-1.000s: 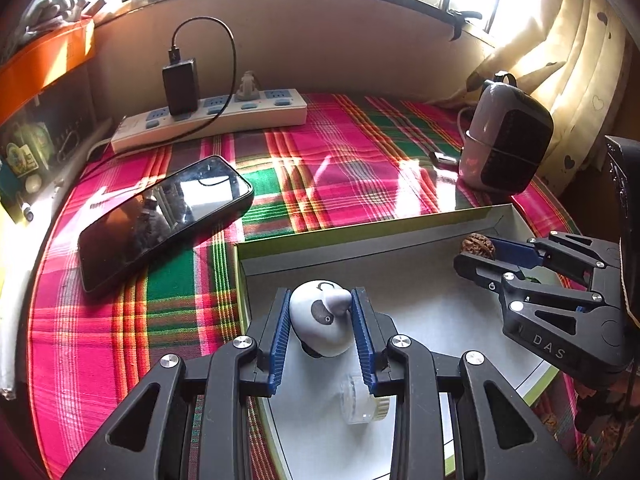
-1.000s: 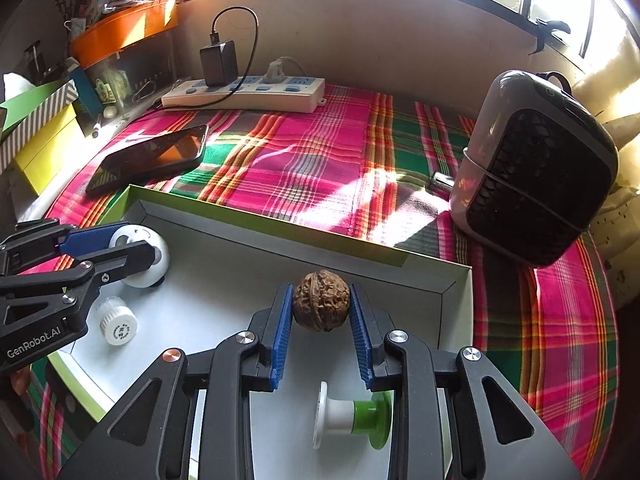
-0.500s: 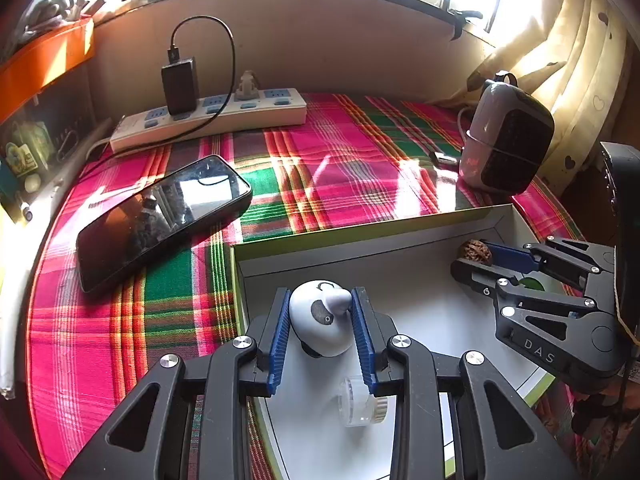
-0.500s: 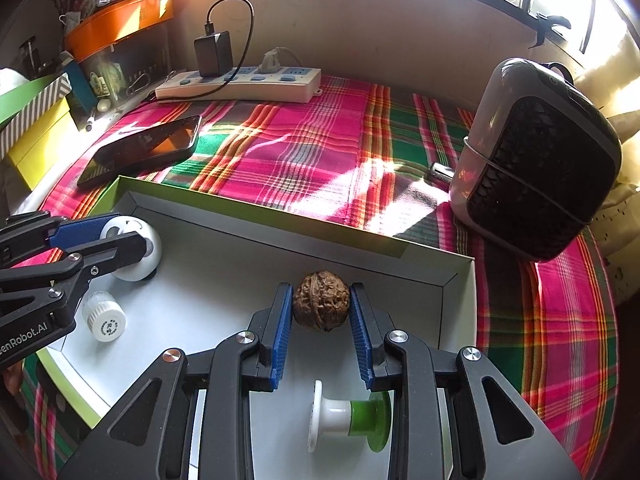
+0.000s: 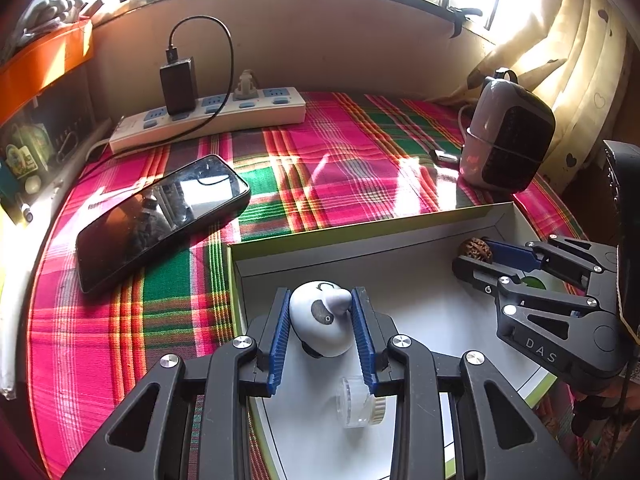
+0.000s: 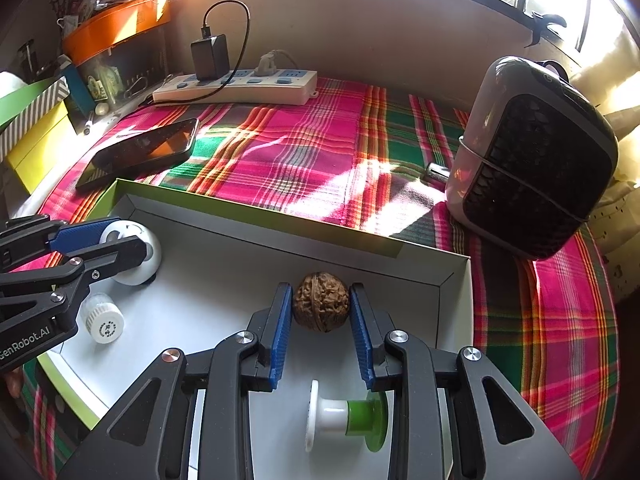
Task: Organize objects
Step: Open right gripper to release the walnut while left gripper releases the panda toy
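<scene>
My left gripper (image 5: 322,312) is shut on a white round toy (image 5: 320,322) over the left part of a shallow green-rimmed box (image 5: 360,232). My right gripper (image 6: 322,304) is shut on a brown walnut (image 6: 321,307) near the box's far right corner (image 6: 454,276). Inside the box lie a small clear-and-white bottle (image 5: 358,402), which the right wrist view (image 6: 103,319) also shows, and a white-and-green spool (image 6: 346,416). The right gripper with the walnut (image 5: 474,249) shows in the left wrist view. The left gripper with the toy (image 6: 130,252) shows in the right wrist view.
A black phone (image 5: 160,216) lies on the plaid cloth (image 5: 320,168) left of the box. A white power strip (image 5: 208,118) with a black charger sits at the back. A grey-and-black heater (image 6: 532,160) stands at the right. Boxes and clutter (image 6: 36,128) line the left edge.
Both grippers keep their holds. The views have shifted slightly backward and the right gripper with the walnut sits a little lower in the left wrist view.
</scene>
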